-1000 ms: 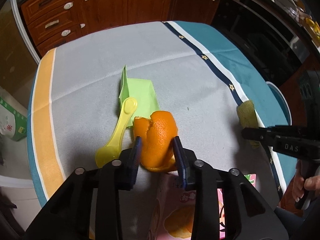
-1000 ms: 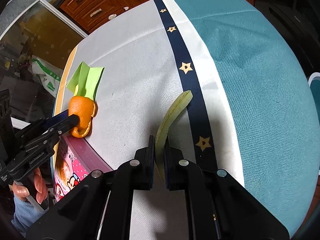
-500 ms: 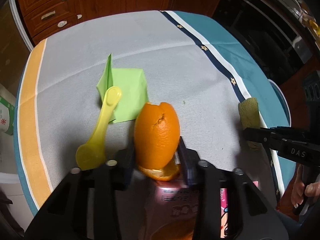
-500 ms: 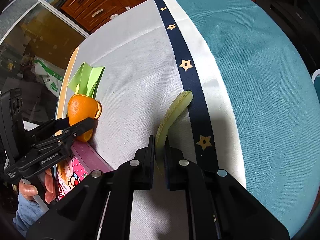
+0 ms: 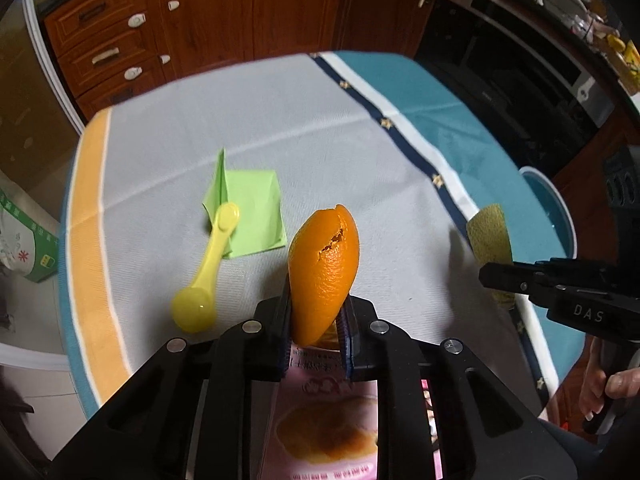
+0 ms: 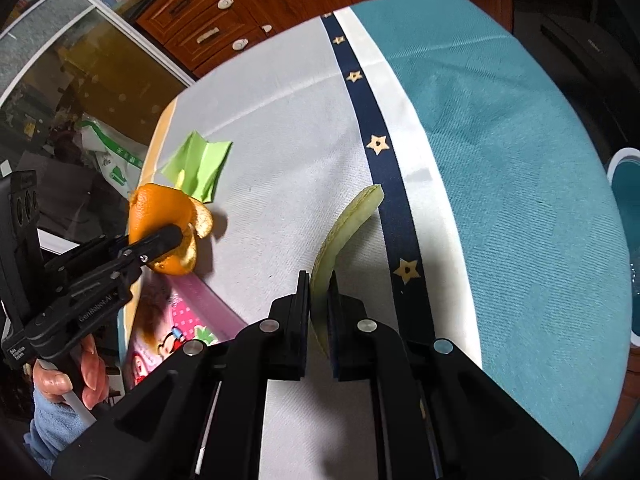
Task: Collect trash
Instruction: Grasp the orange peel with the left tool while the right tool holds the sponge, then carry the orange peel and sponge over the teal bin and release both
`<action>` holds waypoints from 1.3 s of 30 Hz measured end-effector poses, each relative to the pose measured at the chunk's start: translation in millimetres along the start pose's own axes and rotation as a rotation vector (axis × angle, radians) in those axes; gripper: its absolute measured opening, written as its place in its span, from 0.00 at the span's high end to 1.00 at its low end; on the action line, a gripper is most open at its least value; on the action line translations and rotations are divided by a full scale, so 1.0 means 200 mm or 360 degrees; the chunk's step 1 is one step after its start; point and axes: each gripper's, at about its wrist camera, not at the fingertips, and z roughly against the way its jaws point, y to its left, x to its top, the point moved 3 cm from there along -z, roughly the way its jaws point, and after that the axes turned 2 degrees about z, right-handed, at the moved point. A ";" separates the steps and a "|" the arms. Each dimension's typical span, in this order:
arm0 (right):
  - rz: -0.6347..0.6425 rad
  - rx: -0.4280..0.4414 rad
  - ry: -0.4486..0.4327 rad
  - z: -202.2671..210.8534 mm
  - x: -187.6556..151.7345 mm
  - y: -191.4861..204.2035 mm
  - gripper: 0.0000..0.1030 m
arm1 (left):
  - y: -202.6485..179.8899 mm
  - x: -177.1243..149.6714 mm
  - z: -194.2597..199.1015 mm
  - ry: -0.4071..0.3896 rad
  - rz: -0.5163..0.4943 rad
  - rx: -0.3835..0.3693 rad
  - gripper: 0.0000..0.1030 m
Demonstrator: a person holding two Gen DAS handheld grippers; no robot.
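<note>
Both tongs angled steeply down: left tongs (image 5: 316, 334) clamp orange peel (image 5: 323, 272), right tongs (image 6: 319, 312) melon rind (image 6: 340, 240).

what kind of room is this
Most likely a home kitchen or dining area: brown wooden cabinets with white drawer pulls, a built-in black oven, and a round table under a grey, teal and orange striped tablecloth.

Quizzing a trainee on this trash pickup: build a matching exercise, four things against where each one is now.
Things:
1. orange peel
2. melon rind
3. yellow spoon
4. pink box

Places:
A. lying on the cloth, handle end on the green paper
B. clamped in the right gripper
C. at the table's near edge, below the left gripper
D. clamped in the left gripper, off the cloth

Pairs: 1-D, 2-B, 3-A, 4-C
</note>
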 end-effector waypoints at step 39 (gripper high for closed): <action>-0.0801 -0.0096 -0.0418 0.72 -0.33 -1.54 0.92 | -2.01 0.12 -0.49 0.0290 -0.0880 -0.0285 0.81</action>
